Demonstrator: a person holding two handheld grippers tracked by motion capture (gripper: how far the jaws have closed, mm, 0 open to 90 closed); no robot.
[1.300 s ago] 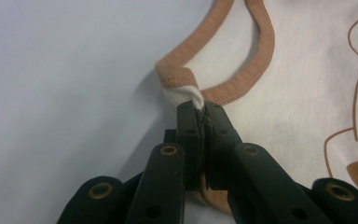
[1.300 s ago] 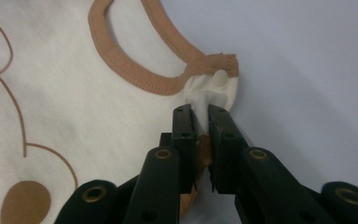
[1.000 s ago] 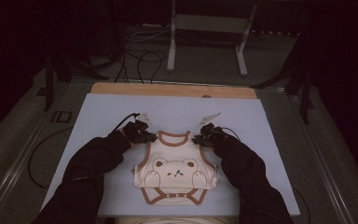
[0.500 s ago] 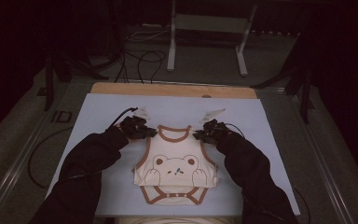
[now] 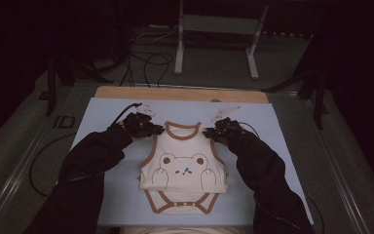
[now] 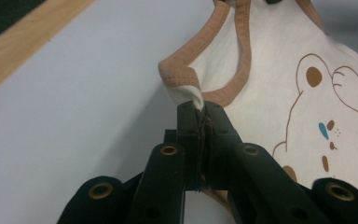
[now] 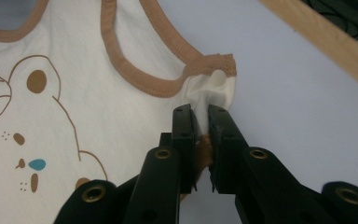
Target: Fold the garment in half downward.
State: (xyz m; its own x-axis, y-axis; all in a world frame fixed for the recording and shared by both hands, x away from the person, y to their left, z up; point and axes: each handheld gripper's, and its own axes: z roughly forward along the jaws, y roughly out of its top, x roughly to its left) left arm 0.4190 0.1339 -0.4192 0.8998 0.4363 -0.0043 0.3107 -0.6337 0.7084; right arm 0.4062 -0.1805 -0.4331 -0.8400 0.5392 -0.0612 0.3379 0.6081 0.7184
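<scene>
While I watch from the high view, both forearms reach in from the near edge, angled inward toward the garment's shoulders.
Left gripper [image 6: 200, 109]: jaws clenched on the left shoulder strap of the baby bodysuit [image 5: 182, 168], cloth bunched between the pads.
Right gripper [image 7: 201, 114]: jaws pinching the right shoulder strap; a white fold sits in the narrow gap.
Bodysuit: cream with brown trim and a bear print, front up, middle of the pale blue mat [image 5: 107, 204], neckline away from me.
Surface: I see a wooden strip [image 5: 126, 92] along the mat's far edge.
Room: dark; a metal stand [image 5: 214, 24] and cables [image 5: 146, 61] beyond the table.
</scene>
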